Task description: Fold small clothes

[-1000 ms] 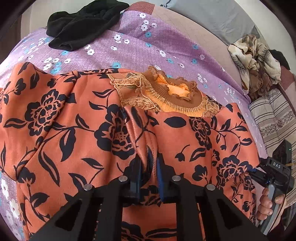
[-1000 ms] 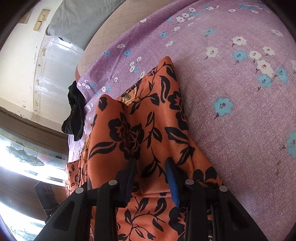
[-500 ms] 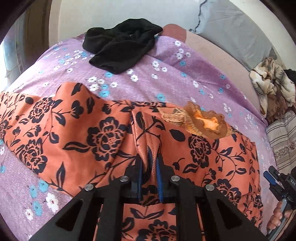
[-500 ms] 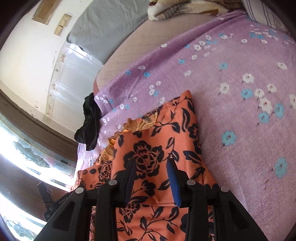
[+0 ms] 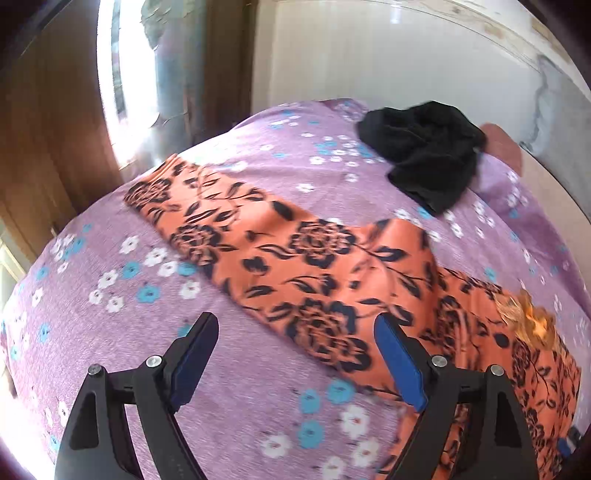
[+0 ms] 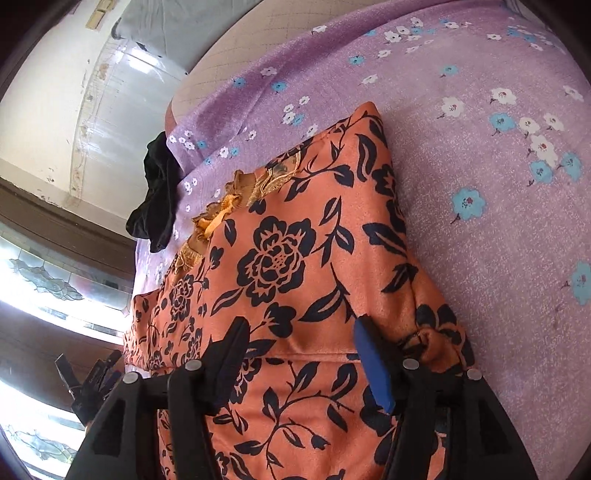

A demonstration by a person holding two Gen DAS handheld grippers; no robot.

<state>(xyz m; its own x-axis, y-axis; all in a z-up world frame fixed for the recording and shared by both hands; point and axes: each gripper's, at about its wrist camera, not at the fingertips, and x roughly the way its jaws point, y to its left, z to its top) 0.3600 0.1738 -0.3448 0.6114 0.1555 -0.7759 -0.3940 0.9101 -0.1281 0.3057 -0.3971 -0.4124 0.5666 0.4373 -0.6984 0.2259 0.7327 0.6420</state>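
Note:
An orange garment with a black flower print (image 5: 317, 266) lies on the purple flowered bedspread (image 5: 122, 325), its sleeve stretched toward the far left. Its gold ruffled collar (image 5: 532, 321) shows at the right. My left gripper (image 5: 295, 354) is open and empty, hovering above the sleeve's near edge. In the right wrist view the same garment (image 6: 295, 258) lies folded over, collar (image 6: 221, 206) to the left. My right gripper (image 6: 299, 354) is open just above the folded cloth, holding nothing. The left gripper (image 6: 88, 384) shows at the lower left there.
A black crumpled garment (image 5: 424, 155) lies at the far side of the bed, also in the right wrist view (image 6: 159, 192). A window and wooden frame (image 5: 125, 92) stand beyond the bed on the left. A grey pillow (image 6: 177, 18) lies at the headboard.
My left gripper has let go of the orange cloth, opened wide and swung left toward the sleeve. My right gripper has opened wider over the folded part.

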